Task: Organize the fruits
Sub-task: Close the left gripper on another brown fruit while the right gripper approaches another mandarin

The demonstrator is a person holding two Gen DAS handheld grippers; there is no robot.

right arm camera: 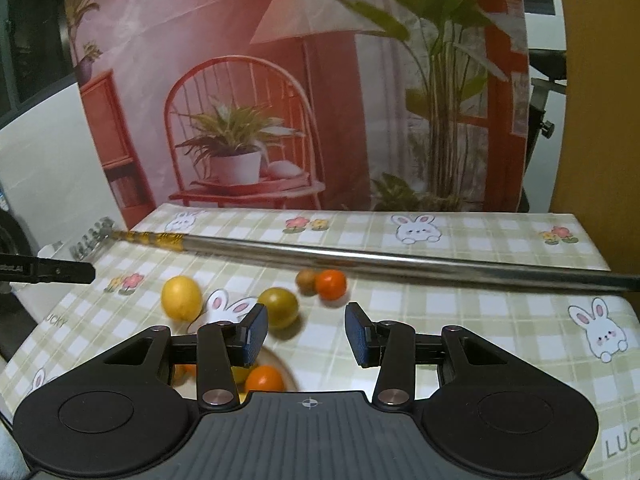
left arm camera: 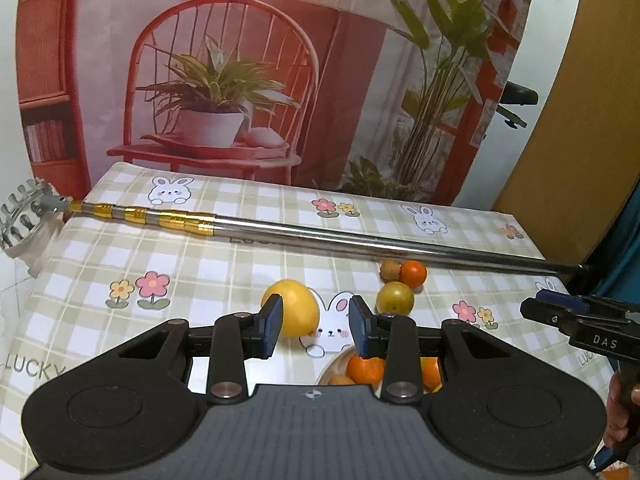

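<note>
On the checked tablecloth lie a yellow citrus [left arm camera: 294,308] [right arm camera: 181,298], a greenish-yellow fruit [left arm camera: 395,298] [right arm camera: 279,306], a small orange [left arm camera: 413,273] [right arm camera: 331,284] and a small brown fruit [left arm camera: 390,270] [right arm camera: 306,280]. A pale plate [left arm camera: 329,368] [right arm camera: 287,366] near the front edge holds oranges [left arm camera: 366,368] [right arm camera: 264,378]. My left gripper [left arm camera: 316,326] hovers above the plate, open and empty. My right gripper [right arm camera: 307,334] hangs just right of the plate, its jaws opening with nothing between them. Its fingers [left arm camera: 560,314] show at the right edge of the left wrist view.
A long metal pole [left arm camera: 320,232] [right arm camera: 360,260] with gold bands and a claw head [left arm camera: 24,216] lies across the table behind the fruit. A printed backdrop [left arm camera: 240,80] stands along the far edge. A hand [left arm camera: 620,412] grips the right tool.
</note>
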